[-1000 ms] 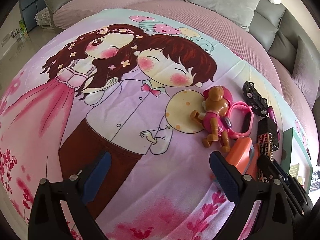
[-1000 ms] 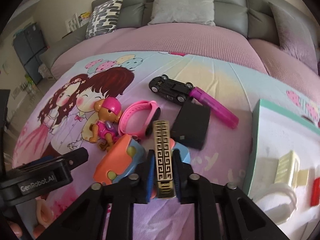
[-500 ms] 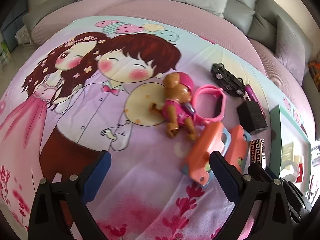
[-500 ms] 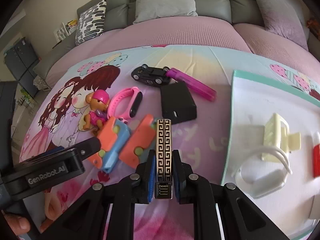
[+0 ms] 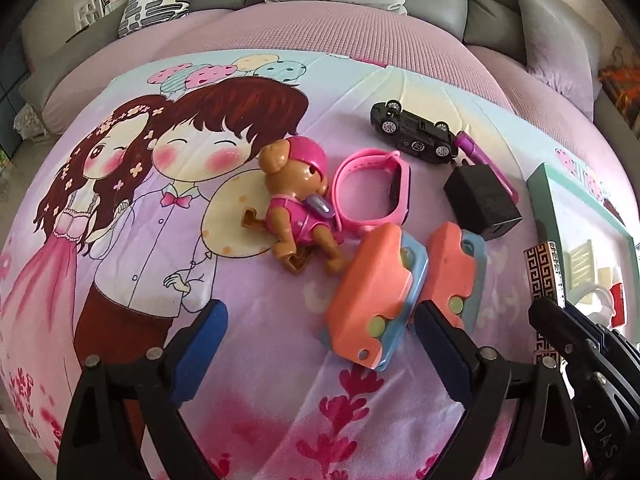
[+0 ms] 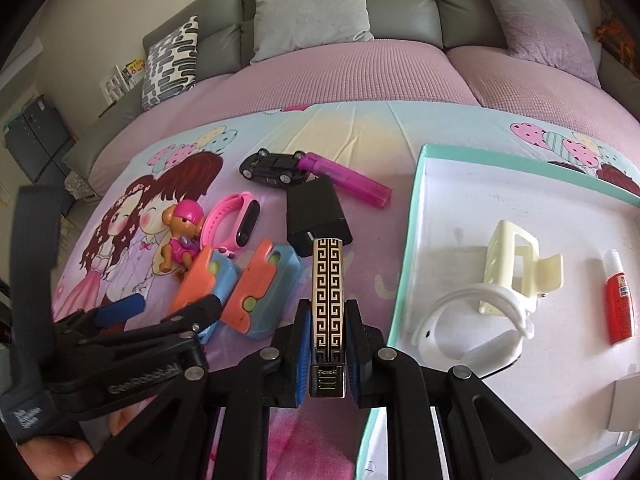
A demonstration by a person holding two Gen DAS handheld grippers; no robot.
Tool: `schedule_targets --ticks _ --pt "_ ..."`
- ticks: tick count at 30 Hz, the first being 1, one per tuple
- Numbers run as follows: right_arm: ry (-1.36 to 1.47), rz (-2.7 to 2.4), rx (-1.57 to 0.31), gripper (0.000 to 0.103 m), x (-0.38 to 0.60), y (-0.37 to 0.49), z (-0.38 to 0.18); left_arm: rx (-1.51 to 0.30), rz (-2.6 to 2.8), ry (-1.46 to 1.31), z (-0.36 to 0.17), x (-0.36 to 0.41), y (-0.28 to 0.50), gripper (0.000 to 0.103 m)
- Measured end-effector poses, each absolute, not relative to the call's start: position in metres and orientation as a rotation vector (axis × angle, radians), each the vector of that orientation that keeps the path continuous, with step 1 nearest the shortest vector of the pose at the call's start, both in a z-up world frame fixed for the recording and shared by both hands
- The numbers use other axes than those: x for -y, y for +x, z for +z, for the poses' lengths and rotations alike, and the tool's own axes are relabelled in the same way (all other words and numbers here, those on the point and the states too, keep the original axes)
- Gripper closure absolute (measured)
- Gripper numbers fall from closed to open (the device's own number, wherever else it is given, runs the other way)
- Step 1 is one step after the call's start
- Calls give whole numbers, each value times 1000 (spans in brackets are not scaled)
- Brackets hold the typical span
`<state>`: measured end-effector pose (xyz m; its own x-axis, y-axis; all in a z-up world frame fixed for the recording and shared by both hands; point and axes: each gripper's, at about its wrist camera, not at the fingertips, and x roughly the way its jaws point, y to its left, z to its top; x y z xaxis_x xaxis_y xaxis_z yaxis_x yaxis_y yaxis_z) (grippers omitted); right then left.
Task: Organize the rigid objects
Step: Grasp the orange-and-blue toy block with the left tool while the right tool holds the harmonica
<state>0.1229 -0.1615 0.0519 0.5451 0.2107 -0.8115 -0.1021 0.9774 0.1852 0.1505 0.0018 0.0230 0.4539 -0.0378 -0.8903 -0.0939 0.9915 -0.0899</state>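
My right gripper (image 6: 328, 314) is shut on a gold-and-black patterned stick (image 6: 327, 280), held above the bedsheet beside the teal-rimmed tray (image 6: 412, 240). My left gripper (image 5: 320, 320) hangs over the toy pile with its jaws wide and closing. The near end of one orange-and-blue toy car (image 5: 372, 292) lies between its fingers, and the pads do not touch it. A second orange-and-blue car (image 5: 452, 264) lies just to the right. Behind them are a brown puppy figure (image 5: 298, 204), a pink wristband (image 5: 372, 188), a black charger block (image 5: 480, 200), a black toy car (image 5: 416, 132) and a purple lighter (image 6: 344, 178).
In the tray lie a cream hair claw (image 6: 516, 264), a white wristband (image 6: 472, 320) and a red tube (image 6: 618, 296). Everything sits on a cartoon-print sheet (image 5: 140, 240) over a pink sofa seat, with grey cushions (image 6: 312, 8) behind.
The left gripper has swung right from bare sheet to the toys, and an orange car now lies between its fingers. The right gripper has carried the patterned stick right, next to the tray.
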Motion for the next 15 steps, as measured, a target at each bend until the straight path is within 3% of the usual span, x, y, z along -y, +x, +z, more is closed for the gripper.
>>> schedule_targets --ticks 8,11,15 --pt "143 188 -975 86 167 123 54 -1117 63 -93 16 8 157 20" --pt "147 185 -984 86 169 123 51 -1100 58 -132 20 3 156 35" --pt "153 183 -992 86 170 124 49 -1102 43 -139 19 2 156 43"
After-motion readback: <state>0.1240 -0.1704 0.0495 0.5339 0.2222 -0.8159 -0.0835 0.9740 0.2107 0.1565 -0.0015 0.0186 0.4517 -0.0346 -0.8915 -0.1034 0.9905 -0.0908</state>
